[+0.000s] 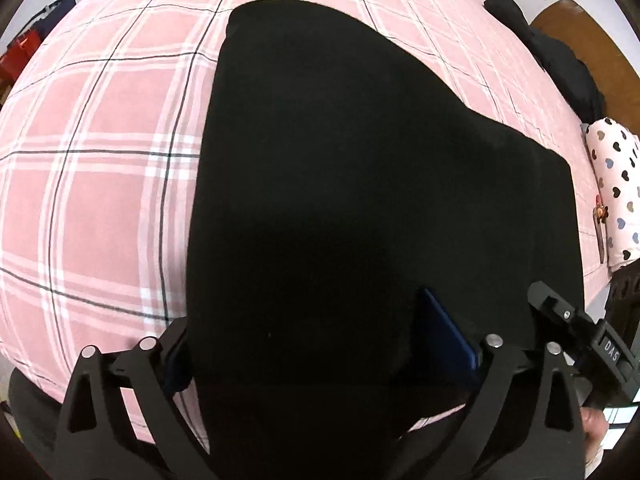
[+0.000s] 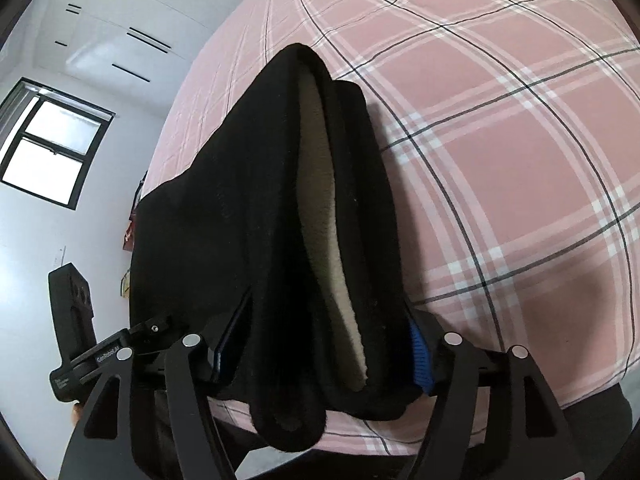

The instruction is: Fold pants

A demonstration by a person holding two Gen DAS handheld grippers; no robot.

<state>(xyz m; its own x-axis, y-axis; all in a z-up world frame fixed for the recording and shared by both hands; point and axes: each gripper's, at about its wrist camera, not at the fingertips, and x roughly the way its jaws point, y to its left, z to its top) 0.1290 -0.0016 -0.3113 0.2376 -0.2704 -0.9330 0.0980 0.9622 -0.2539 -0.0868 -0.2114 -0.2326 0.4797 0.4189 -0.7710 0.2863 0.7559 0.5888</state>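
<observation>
**Two grippers at the near hem**

Both sets of jaws stand wide, astride the black pants on the pink plaid bed. My left gripper and right gripper bracket the near edge, likely to lift it for folding.

"DAS" stands on the black gripper mount at lower right; "GenRobot.AI" on the mount bar at lower left.
</observation>
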